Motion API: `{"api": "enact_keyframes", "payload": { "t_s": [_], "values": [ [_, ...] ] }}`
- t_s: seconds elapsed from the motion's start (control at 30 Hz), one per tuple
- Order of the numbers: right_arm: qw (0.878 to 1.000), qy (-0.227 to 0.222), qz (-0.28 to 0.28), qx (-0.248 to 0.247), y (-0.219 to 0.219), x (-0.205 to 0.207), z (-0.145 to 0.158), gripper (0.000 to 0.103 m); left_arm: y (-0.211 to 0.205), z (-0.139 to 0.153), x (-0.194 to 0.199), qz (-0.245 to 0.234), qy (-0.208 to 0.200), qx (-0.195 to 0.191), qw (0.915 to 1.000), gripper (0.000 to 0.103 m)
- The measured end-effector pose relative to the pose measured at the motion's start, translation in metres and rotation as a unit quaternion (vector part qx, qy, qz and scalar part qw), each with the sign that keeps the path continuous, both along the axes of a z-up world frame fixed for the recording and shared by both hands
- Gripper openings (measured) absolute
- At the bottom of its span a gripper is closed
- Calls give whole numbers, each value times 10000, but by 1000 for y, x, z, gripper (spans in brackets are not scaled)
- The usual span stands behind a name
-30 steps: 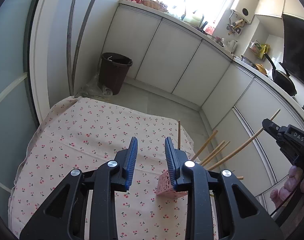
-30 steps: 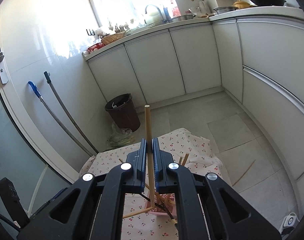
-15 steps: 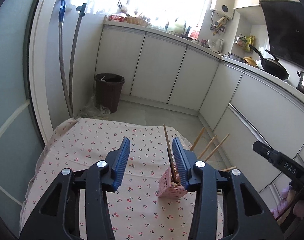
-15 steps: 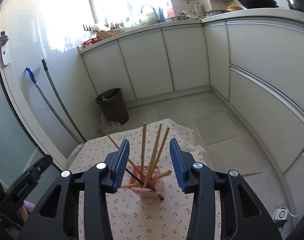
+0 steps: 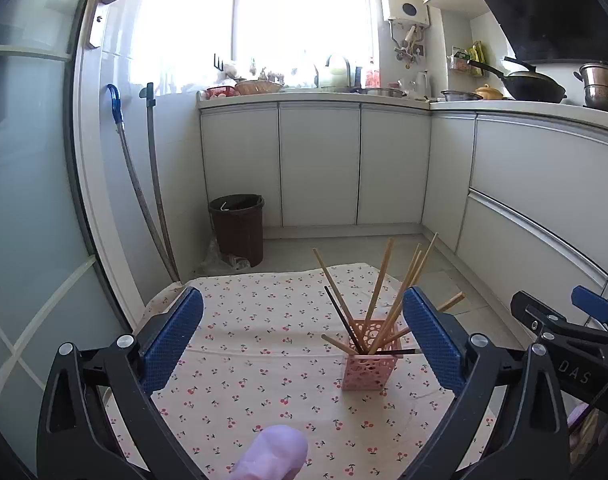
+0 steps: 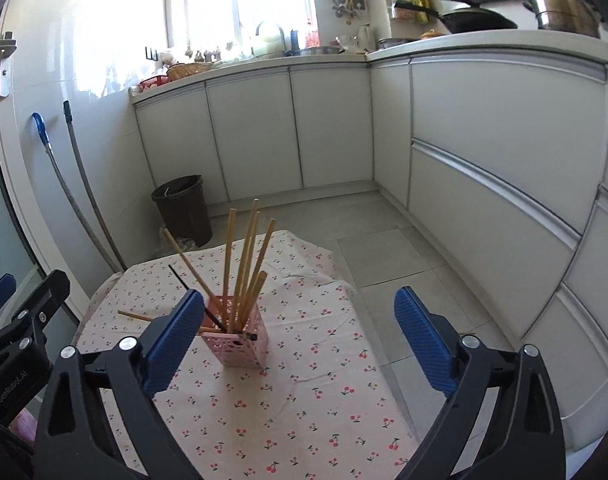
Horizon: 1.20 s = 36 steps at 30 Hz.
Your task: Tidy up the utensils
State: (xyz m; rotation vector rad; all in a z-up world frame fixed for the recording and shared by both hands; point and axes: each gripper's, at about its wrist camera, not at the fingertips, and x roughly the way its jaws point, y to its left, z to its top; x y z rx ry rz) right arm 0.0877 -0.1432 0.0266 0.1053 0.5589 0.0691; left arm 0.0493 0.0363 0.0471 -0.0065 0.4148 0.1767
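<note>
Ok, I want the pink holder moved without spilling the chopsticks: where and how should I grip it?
Grip the pink holder low on two opposite flat walls, coming in level from the near side, because leaning chopsticks fan out above its rim.

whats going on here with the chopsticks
A person holds a gripper in each hand over a cherry-print tablecloth. The wooden chopsticks already stand in the pink perforated holder. The left gripper and right gripper have just been opening; both are wide open and empty.
</note>
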Motion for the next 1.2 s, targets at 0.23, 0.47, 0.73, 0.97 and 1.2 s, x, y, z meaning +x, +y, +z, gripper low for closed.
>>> {"api": "enact_keyframes", "payload": {
  "t_s": [0.23, 0.47, 0.73, 0.97, 1.2],
  "values": [
    [9997, -89, -215, -49, -3, -10, 1, 96, -8, 1, -3, 316, 113, 143, 9993, 96],
    [9998, 53, -166, -101, -1, -8, -3, 96, -6, -6, 2, 186, 382, 8, 9991, 96],
    [9997, 93, -164, -137, 1, -9, -6, 96, -10, -8, 3, 129, 413, 65, 9990, 96],
    [9997, 167, -155, -111, 2, -7, -9, 96, -8, -8, 4, 166, 420, 29, 9990, 96],
    [9996, 220, -139, -89, 2, -6, -12, 96, -7, -9, 5, 175, 448, 9, 9988, 96]
  ]
}}
